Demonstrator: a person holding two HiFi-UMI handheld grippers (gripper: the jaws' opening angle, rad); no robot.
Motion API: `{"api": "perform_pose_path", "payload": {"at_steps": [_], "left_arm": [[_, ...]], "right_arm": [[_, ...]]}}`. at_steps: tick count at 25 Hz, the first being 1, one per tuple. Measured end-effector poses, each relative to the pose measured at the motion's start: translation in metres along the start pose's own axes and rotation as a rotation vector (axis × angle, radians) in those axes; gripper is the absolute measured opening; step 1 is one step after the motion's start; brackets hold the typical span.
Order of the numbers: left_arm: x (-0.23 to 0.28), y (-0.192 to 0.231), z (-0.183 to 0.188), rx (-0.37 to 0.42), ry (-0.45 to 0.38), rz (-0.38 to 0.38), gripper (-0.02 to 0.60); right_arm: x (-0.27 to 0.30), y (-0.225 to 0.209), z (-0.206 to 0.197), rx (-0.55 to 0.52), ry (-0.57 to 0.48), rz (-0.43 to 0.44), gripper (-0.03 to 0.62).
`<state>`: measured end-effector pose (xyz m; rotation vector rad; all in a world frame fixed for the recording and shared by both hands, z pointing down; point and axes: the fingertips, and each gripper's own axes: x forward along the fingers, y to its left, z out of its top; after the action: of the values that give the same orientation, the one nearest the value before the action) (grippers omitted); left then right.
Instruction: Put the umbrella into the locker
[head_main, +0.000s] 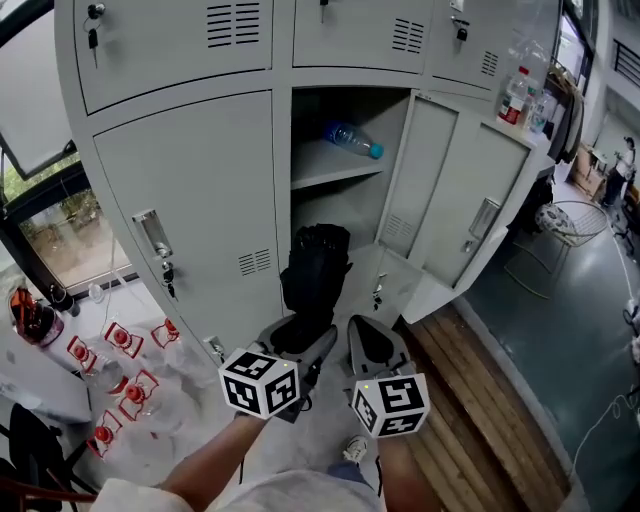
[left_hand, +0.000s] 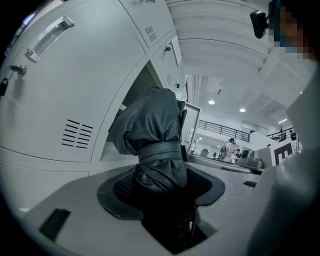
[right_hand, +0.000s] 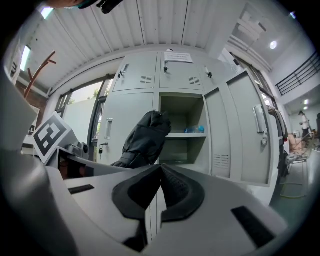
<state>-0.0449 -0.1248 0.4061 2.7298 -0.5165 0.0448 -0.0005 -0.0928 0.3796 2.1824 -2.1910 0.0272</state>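
A black folded umbrella (head_main: 315, 268) stands upright in my left gripper (head_main: 303, 347), whose jaws are shut on its lower end. In the left gripper view the umbrella (left_hand: 152, 132), strapped round its middle, rises from between the pads of the left gripper (left_hand: 160, 189) and fills the centre. It is held in front of the open locker (head_main: 345, 215), just outside the lower compartment. My right gripper (head_main: 368, 348) is beside it on the right, shut and empty. In the right gripper view the right gripper (right_hand: 160, 192) has its pads together, with the umbrella (right_hand: 145, 137) at left and the locker (right_hand: 182, 150) ahead.
A clear bottle with a blue cap (head_main: 352, 139) lies on the locker's upper shelf. The locker door (head_main: 470, 215) hangs open to the right. Several red-capped bottles (head_main: 120, 375) lie on the floor at left. Wooden planks (head_main: 490, 400) and a wire chair (head_main: 575, 222) are to the right.
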Motion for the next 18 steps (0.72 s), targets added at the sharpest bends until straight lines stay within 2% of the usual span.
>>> {"api": "perform_pose_path", "payload": {"at_steps": [18], "left_arm": [[0.121, 0.013, -0.001, -0.012, 0.016, 0.207, 0.252]], "right_arm": [[0.065, -0.118, 0.000, 0.028, -0.008, 0.193, 0.003]]}}
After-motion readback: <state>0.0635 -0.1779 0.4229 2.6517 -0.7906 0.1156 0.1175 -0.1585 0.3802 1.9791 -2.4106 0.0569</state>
